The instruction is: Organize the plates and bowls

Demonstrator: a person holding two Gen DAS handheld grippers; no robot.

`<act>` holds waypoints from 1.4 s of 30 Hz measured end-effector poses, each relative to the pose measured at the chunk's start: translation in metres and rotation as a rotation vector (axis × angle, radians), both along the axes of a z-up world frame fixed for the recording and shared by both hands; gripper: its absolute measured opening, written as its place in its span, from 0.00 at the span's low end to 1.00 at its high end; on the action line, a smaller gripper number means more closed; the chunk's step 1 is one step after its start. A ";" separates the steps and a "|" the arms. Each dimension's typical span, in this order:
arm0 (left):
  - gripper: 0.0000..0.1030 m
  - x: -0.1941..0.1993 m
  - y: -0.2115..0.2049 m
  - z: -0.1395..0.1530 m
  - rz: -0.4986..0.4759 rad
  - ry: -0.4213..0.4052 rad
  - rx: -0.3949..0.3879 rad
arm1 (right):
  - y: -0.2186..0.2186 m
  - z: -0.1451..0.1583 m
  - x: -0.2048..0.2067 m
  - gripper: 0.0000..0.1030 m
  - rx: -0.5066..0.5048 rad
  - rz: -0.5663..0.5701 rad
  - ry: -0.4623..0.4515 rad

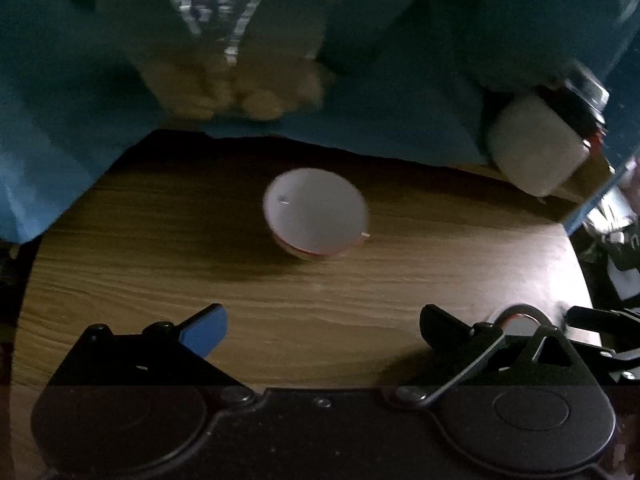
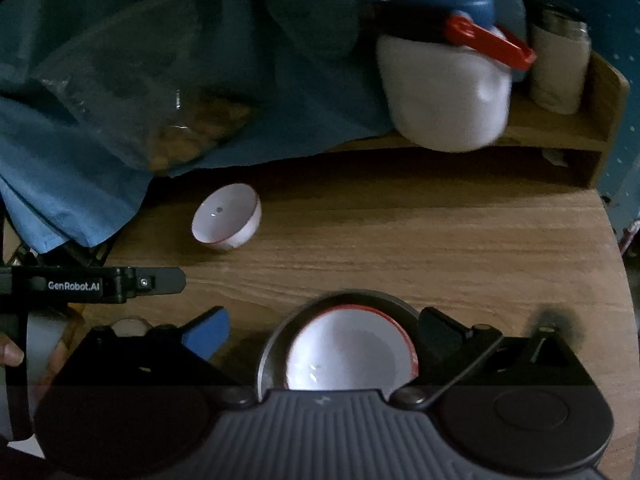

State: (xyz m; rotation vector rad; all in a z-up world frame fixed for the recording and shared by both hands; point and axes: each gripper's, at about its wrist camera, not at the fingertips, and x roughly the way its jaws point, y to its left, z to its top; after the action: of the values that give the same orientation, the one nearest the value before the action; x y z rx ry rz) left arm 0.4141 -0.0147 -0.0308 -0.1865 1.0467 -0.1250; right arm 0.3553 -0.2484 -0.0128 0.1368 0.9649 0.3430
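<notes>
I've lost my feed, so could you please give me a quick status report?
Both grippers open, left, right, holding nothing. Small bowl tipped on the table; second bowl in dark plate. Nothing in the way.

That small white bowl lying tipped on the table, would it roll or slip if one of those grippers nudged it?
Probably it would rock or roll: the small bowl lies tilted on its rounded side on the wooden table. Its glossy surface looks slippery, so pads might slide off. It looks like hard ceramic or enamel, stiff and perhaps chippable.
</notes>
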 end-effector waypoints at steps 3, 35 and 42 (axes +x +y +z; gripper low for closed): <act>0.99 0.005 0.014 -0.002 0.035 0.003 0.014 | 0.014 -0.001 0.006 1.00 -0.012 0.014 -0.005; 0.99 0.084 0.057 -0.030 -0.020 0.005 0.115 | 0.121 -0.028 0.072 1.00 -0.180 -0.058 0.000; 0.99 0.100 0.059 -0.036 -0.033 0.020 0.098 | 0.129 -0.036 0.082 1.00 -0.209 -0.084 -0.016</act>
State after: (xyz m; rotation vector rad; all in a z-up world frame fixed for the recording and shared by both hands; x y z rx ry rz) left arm 0.5139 0.0442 -0.0669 -0.0817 1.0731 -0.1017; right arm 0.4373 -0.1195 -0.0489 -0.0154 0.9699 0.1642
